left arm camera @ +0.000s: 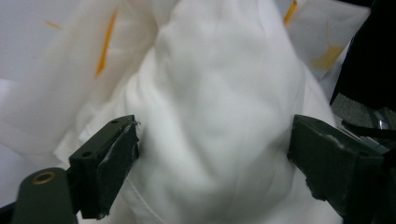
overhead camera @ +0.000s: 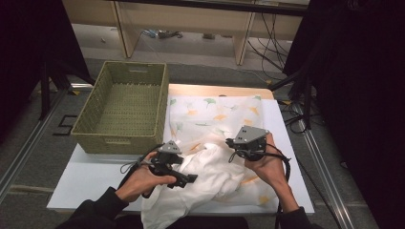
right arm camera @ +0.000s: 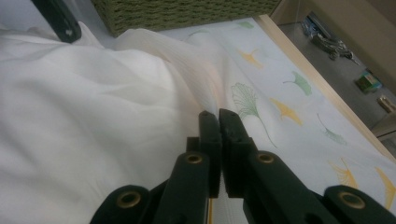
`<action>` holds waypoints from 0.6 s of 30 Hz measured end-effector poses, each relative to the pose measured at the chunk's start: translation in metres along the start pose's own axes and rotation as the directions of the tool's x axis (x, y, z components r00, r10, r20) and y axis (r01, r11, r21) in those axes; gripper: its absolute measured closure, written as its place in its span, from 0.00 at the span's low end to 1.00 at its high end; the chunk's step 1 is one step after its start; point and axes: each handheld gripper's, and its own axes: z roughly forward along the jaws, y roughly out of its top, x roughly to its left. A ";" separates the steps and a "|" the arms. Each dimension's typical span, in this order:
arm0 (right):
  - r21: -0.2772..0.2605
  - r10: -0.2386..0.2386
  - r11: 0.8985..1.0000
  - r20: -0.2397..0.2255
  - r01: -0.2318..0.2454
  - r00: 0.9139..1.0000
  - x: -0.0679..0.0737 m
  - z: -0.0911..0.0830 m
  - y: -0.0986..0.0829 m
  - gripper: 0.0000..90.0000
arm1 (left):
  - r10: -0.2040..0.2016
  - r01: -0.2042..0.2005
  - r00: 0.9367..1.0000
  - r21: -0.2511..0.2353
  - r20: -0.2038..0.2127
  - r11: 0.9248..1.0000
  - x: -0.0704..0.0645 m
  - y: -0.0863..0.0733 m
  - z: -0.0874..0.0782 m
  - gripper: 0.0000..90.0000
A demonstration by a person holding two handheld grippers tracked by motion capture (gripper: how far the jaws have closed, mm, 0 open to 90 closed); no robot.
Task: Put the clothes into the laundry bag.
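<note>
White cloth (overhead camera: 210,176) heaped at the table's (overhead camera: 90,174) near edge; left gripper (left arm camera: 212,154) spread wide, a cloth bulge sitting between its jaws; right gripper (right arm camera: 219,123) pressed closed just above the fabric, nothing visibly pinched; green wicker basket (overhead camera: 125,71) stands empty at far left.

White cloth (overhead camera: 210,174) in a plain, unprinted heap; beneath and beside it, a white sheet (overhead camera: 215,117) scattered with ginkgo leaves in green, teal and orange-yellow, fine dark stems on the nearest green leaf in the right gripper view. Olive-green woven basket (overhead camera: 125,107), same weave inside and out. White table (overhead camera: 90,174) with a pale wooden edge at the far side. Black jaws on the left gripper (left arm camera: 212,161), pale scuffed pads; black jaws on the right gripper (right arm camera: 218,122), brass-coloured rivets lower down. Grey three-cornered plates on top of both. Black sleeves (overhead camera: 102,207). Grey floor (overhead camera: 38,157).
</note>
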 end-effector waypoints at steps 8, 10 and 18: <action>-0.006 -0.015 1.000 -0.009 0.015 1.000 0.001 0.001 0.001 0.99 | 0.058 -0.058 0.998 -0.013 -0.010 0.998 -0.001 0.013 0.038 0.20; -0.007 -0.014 1.000 -0.009 0.014 1.000 0.001 0.001 0.001 0.99 | 0.059 -0.059 0.998 -0.016 -0.016 0.998 -0.005 0.020 0.043 0.45; -0.039 -0.011 0.999 0.000 0.011 1.000 0.001 -0.009 0.008 1.00 | -0.008 0.005 1.000 -0.125 -0.023 0.992 -0.013 0.061 0.042 0.71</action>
